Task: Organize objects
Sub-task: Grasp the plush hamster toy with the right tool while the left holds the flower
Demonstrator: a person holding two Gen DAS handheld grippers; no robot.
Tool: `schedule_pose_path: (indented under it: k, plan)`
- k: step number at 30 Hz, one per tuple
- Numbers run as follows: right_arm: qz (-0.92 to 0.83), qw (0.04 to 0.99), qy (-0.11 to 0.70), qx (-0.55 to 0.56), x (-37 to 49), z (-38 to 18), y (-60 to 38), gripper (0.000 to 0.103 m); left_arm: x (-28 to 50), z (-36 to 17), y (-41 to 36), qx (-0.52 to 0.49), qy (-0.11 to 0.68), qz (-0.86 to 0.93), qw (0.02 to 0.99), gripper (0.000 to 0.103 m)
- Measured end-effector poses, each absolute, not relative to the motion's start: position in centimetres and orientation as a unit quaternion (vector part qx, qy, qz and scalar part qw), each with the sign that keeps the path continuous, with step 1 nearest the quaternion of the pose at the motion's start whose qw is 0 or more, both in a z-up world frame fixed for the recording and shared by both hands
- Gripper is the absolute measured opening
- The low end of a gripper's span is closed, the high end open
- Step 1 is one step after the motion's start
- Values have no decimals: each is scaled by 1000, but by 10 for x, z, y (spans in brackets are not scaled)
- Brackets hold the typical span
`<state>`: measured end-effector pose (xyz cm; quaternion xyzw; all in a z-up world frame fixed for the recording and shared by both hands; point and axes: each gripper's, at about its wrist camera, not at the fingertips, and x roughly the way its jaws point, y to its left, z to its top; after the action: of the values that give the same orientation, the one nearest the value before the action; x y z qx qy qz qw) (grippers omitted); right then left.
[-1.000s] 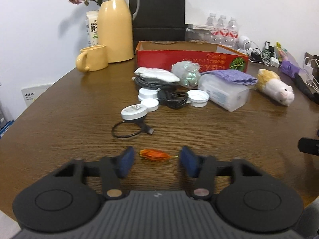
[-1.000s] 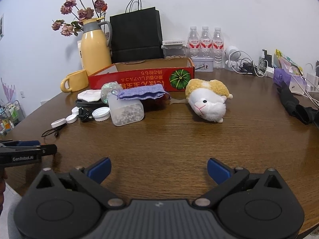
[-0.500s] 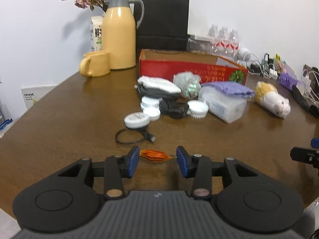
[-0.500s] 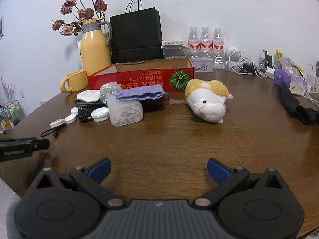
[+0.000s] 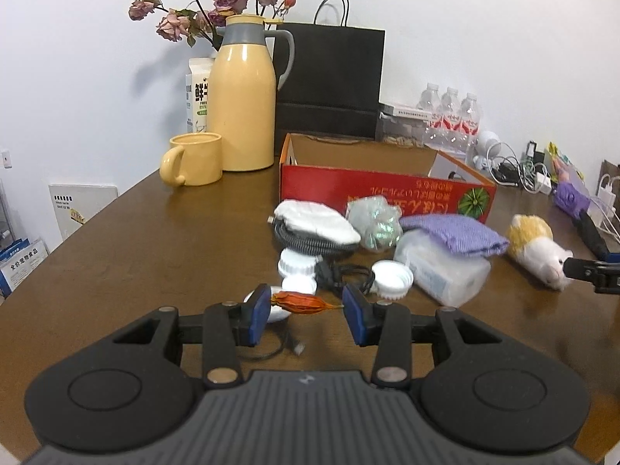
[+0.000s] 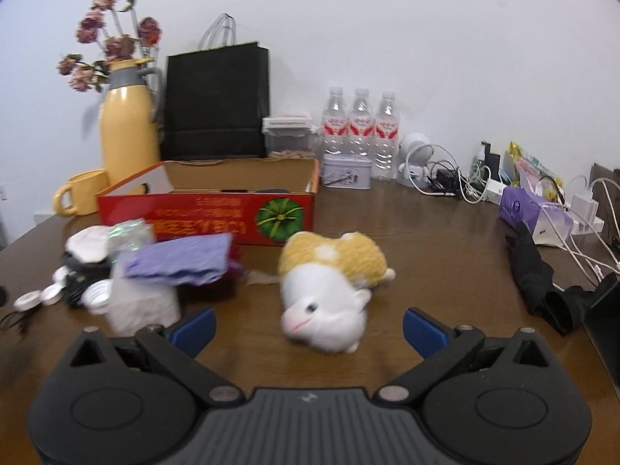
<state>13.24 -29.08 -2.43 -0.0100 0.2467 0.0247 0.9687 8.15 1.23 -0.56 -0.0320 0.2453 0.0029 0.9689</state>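
1. Orange and dry, the little dried flower (image 5: 304,303) is now up off the counter (image 5: 135,255). A second ago it lay flat on the wood between the pads of your left tool (image 5: 306,312).
2. Your left tool has closed in on it. The left pad touches one end and the thin stem tip reaches the right pad, so it is pinching the dried flower by its two ends.
3. That hold looks weak to me. The flower is thin and light, so it could slip or snap if you squeeze hard or swing fast.
4. Your left tool has also come forward. The white caps (image 5: 296,265) and the black cable (image 5: 345,275) are now right behind the flower.
5. Your right tool (image 6: 308,329) is spread wide and holds nothing. It has moved much closer to the plush hamster (image 6: 329,290), which now sits just in front of the gap between the pads.
6. I think this means two things are being tidied at once: the flower is picked up, and the hamster is next.
7. The red box (image 5: 387,188) at the back is open on top. It looks like a good place for both.
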Motion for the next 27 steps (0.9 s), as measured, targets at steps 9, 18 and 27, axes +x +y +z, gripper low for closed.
schedule_pose_path:
  k: [9, 18, 27]
  plan:
    - [22, 953, 299, 27, 202, -42, -306, 103, 98, -2, 7, -42, 247, 6, 968, 41]
    - [46, 938, 337, 56, 218, -55, -309, 53, 109, -5, 6, -49, 253, 4, 966, 41]
    - [58, 958, 280, 38, 194, -34, -300, 51, 120, -4, 12, -56, 256, 9, 965, 41]
